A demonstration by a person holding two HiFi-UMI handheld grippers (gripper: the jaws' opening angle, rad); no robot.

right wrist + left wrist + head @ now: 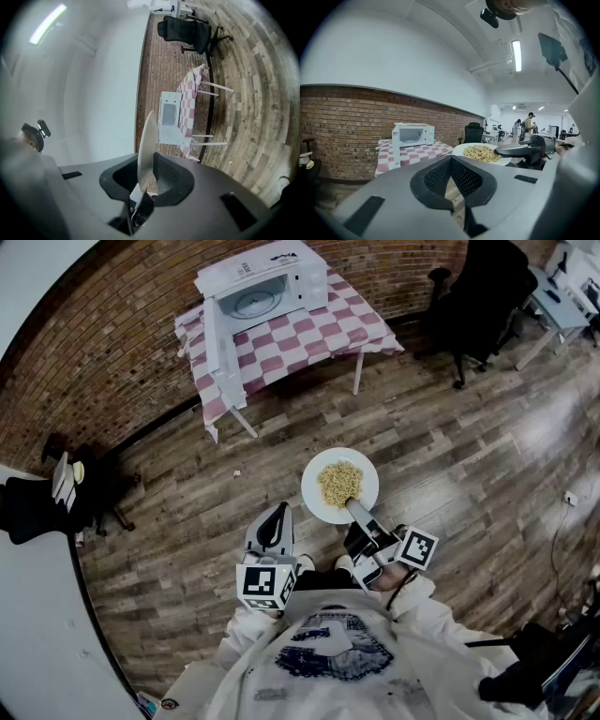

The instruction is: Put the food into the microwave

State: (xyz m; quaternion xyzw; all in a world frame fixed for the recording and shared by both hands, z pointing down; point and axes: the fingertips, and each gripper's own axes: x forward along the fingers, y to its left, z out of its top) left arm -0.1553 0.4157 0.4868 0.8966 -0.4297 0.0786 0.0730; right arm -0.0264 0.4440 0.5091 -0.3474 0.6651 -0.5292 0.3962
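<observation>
A white plate point(314, 486) heaped with noodles point(339, 482) hangs over the wooden floor, and my right gripper point(354, 509) is shut on its near rim. In the right gripper view the plate point(146, 150) stands edge-on between the pads of that gripper point(147, 173). My left gripper point(274, 518) is beside it on the left, shut and holding nothing; its tips point(451, 164) meet in its own view. The white microwave point(262, 287) stands far ahead on a pink checked table point(309, 334), with its door point(214, 338) swung open. It also shows as the microwave point(412, 135) and the microwave point(168, 112).
A brick wall runs behind the table. A black office chair point(478, 296) stands to the right of the table, with a white desk point(562, 296) beyond it. Another dark chair point(94, 484) sits at the left wall. People point(529, 123) stand far off in the room.
</observation>
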